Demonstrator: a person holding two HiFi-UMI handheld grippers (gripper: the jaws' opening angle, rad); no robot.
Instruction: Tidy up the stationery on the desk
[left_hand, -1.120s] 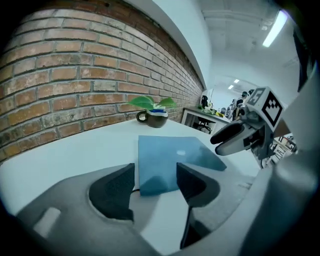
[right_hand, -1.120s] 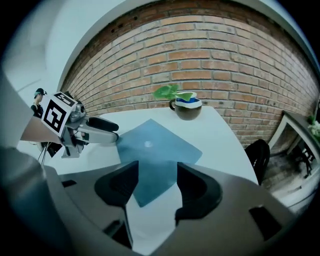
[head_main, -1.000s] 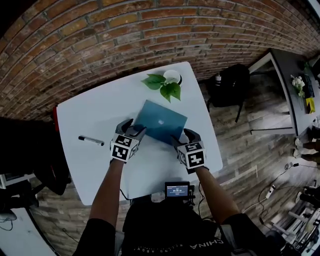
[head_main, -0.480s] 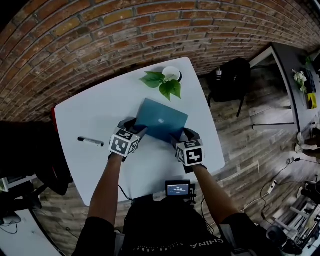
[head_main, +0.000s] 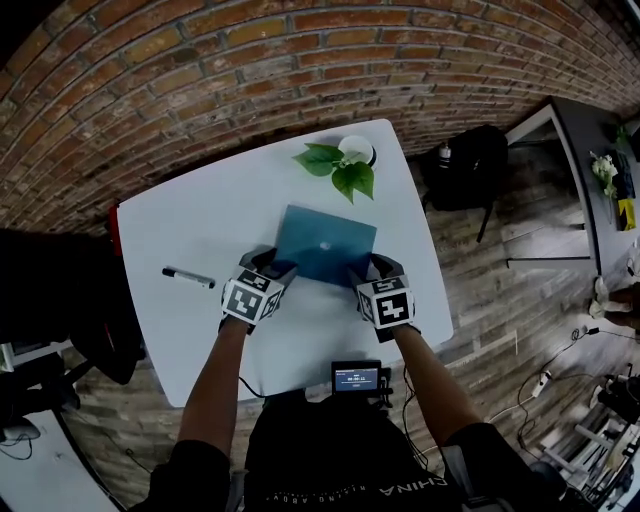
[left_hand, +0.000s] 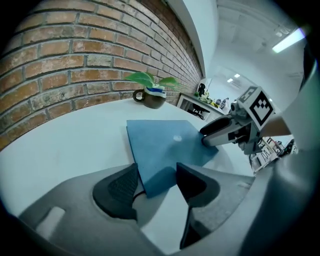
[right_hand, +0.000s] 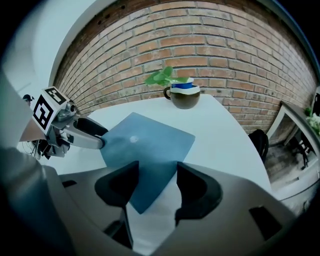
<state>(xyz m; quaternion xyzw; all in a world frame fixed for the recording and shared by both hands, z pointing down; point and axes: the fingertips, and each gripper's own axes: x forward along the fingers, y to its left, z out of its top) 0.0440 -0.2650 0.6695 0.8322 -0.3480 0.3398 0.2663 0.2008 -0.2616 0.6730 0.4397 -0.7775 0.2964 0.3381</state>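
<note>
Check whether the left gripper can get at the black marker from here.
Probably yes. The marker lies alone on the table, left of the left gripper, nothing between them. Its jaws stand open astride a corner of the blue notebook, so it must back off first.

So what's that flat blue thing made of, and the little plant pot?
Flat blue thing: probably card or a cloth-covered book cover. It is thin, lies flat and looks matte, with no glare. Plant pot: likely glazed ceramic. It is dark brown and smooth-looking, with a mug-like handle.
</note>
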